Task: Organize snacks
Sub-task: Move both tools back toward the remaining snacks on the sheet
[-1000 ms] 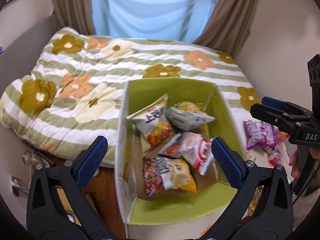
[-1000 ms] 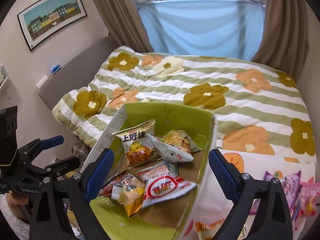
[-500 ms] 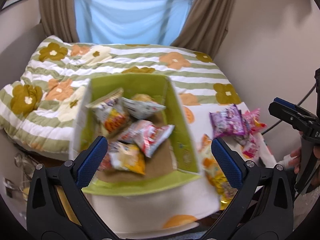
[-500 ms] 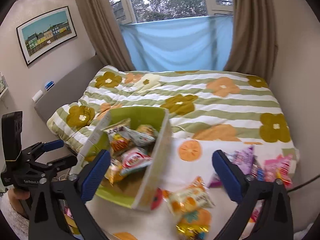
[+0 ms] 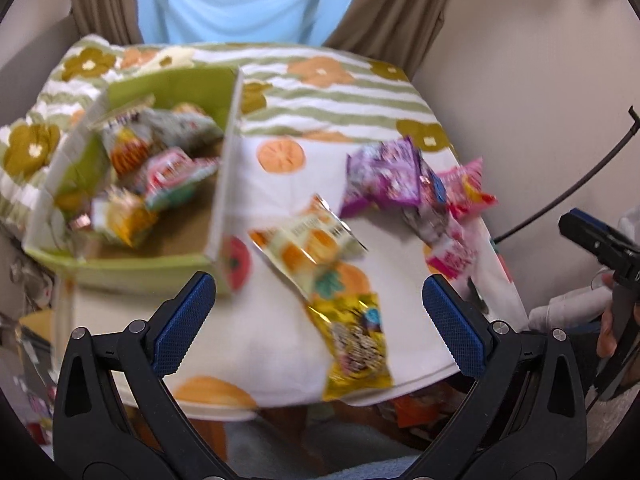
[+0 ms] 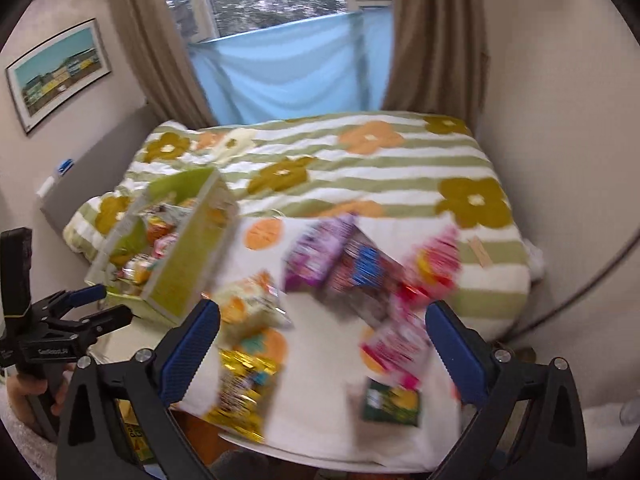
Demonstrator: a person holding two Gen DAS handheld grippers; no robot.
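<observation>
A green cardboard box (image 5: pixel 224 184) with several snack packets inside stands at the left on a white cloth printed with oranges. Loose packets lie to its right: an orange-and-white one (image 5: pixel 308 244), a gold one (image 5: pixel 356 344), purple ones (image 5: pixel 384 176) and pink ones (image 5: pixel 468 188). My left gripper (image 5: pixel 318 320) hangs open above the gold packet and holds nothing. My right gripper (image 6: pixel 322 352) is open wide and empty over the loose pile, with the gold packet (image 6: pixel 244 384) and a dark green packet (image 6: pixel 392 400) below it. The box (image 6: pixel 188 248) sits to its left.
The cloth lies on a small table (image 6: pixel 320 452) against a bed with a green-striped flowered quilt (image 6: pixel 360 168). Walls close in on the right and left. Brown curtains and a blue sheet hang at the window behind. A black cable (image 5: pixel 580 184) runs along the right wall.
Both grippers have swung right, away from above the box, and now hang over the loose packets. The box has slid to the left of both views. Both stay open.
</observation>
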